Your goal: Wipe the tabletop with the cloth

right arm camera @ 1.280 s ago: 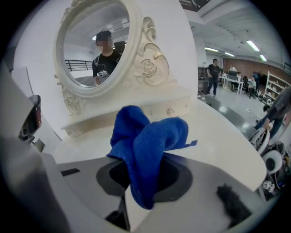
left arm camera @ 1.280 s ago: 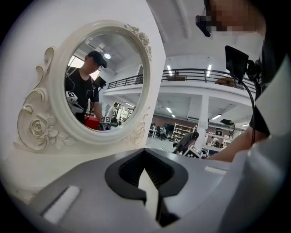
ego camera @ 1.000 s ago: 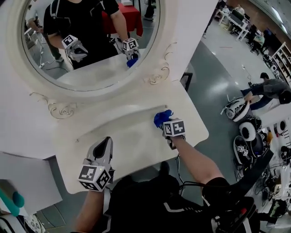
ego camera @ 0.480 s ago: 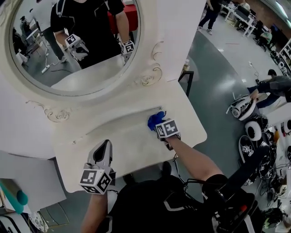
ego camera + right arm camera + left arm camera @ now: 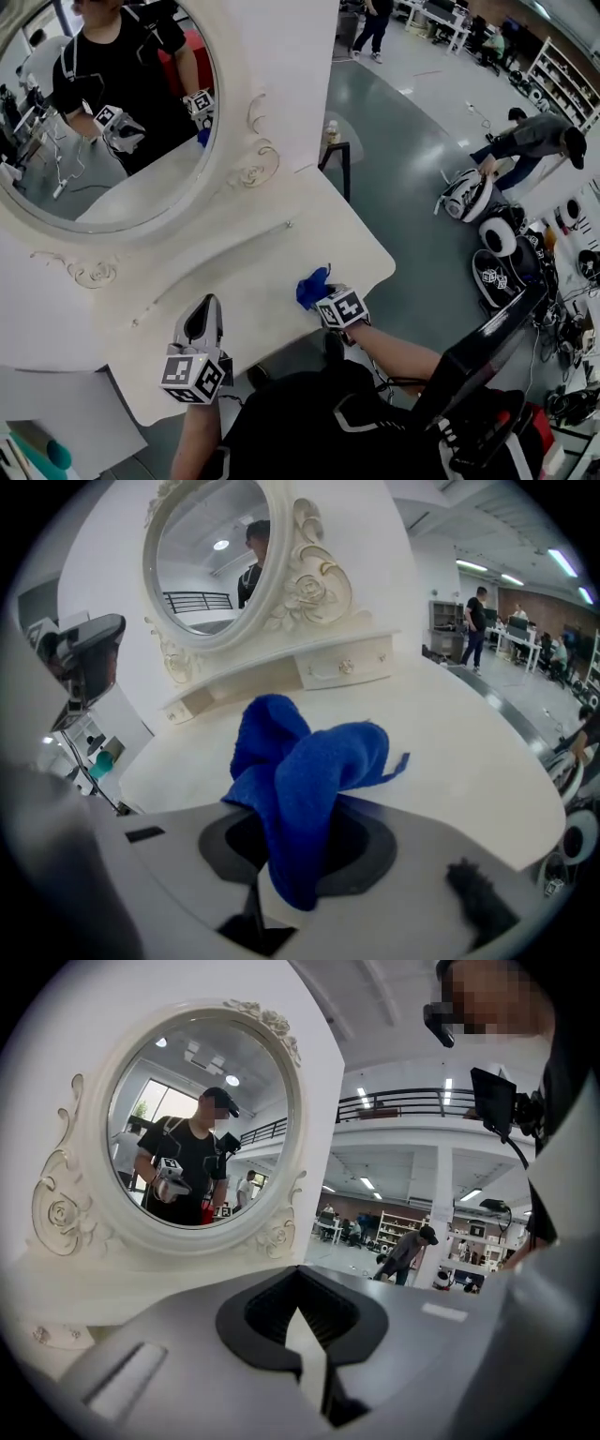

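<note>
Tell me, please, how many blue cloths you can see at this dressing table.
1: the blue cloth is clamped in the right hand-held gripper near the tabletop's front edge. The blue speck in the mirror is its reflection.

Head view: steeply down over tabletop (image 5: 272,267). Gripper views: low above it, facing mirror (image 5: 202,1129); all share mirror.

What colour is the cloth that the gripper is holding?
Bright blue. The cloth shows best in the right gripper view, pinched in the right gripper.
</note>
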A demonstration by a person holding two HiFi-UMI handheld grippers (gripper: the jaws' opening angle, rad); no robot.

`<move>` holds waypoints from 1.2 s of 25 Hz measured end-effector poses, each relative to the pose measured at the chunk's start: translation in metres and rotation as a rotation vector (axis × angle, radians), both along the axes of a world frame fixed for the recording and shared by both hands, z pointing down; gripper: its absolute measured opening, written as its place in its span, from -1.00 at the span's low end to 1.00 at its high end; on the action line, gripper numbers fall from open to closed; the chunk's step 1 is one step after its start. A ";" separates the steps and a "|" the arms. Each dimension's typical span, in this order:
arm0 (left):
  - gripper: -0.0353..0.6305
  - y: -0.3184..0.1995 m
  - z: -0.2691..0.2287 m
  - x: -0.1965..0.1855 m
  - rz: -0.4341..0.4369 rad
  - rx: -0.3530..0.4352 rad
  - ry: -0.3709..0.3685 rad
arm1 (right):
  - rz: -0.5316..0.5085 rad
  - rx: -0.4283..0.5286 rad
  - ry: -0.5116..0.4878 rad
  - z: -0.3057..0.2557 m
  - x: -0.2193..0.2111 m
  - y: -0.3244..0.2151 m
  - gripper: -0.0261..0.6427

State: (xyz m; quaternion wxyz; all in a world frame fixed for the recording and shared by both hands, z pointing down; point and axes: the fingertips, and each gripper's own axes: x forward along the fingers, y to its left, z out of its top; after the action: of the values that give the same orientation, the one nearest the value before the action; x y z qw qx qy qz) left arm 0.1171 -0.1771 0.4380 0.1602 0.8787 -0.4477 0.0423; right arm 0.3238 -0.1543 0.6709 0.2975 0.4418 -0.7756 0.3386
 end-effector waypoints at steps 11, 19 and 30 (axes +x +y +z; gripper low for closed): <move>-0.87 0.002 0.001 0.018 0.013 0.000 0.004 | 0.017 -0.047 -0.044 -0.010 0.023 0.018 -0.61; -0.87 0.010 -0.002 0.010 -0.049 0.004 -0.015 | 0.005 0.095 -0.014 -0.031 0.032 -0.104 -0.60; -0.87 0.010 0.001 -0.012 -0.121 -0.020 -0.028 | 0.047 0.063 0.040 -0.002 0.043 -0.150 -0.60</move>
State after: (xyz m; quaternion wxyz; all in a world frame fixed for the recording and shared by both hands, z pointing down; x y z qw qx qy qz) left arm 0.1049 -0.1670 0.4394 0.1652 0.8477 -0.5016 0.0493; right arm 0.3664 -0.3042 0.6689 0.2910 0.4756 -0.7693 0.3120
